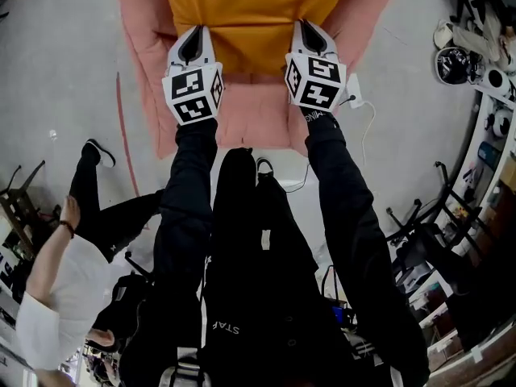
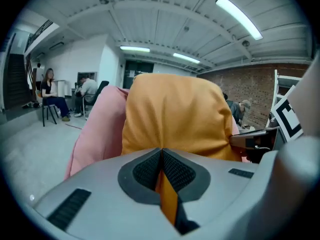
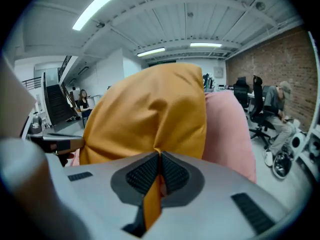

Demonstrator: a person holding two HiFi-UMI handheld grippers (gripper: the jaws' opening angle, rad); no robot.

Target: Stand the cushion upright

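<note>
Left gripper [image 1: 194, 45]: clamped on the near-left edge of the orange cushion [image 1: 255, 10]
Right gripper [image 1: 312, 40]: pinching its near-right edge
Cushion: on the pink seat [image 1: 256, 126]
Risk: thin fabric pinch may slip; an uneven lift could topple it

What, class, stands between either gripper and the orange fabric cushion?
Nothing visible does. The left gripper and right gripper each have their jaws shut on the orange fabric cushion at its near edge. The large pink padded cushion lies beneath and around it, not between.
</note>
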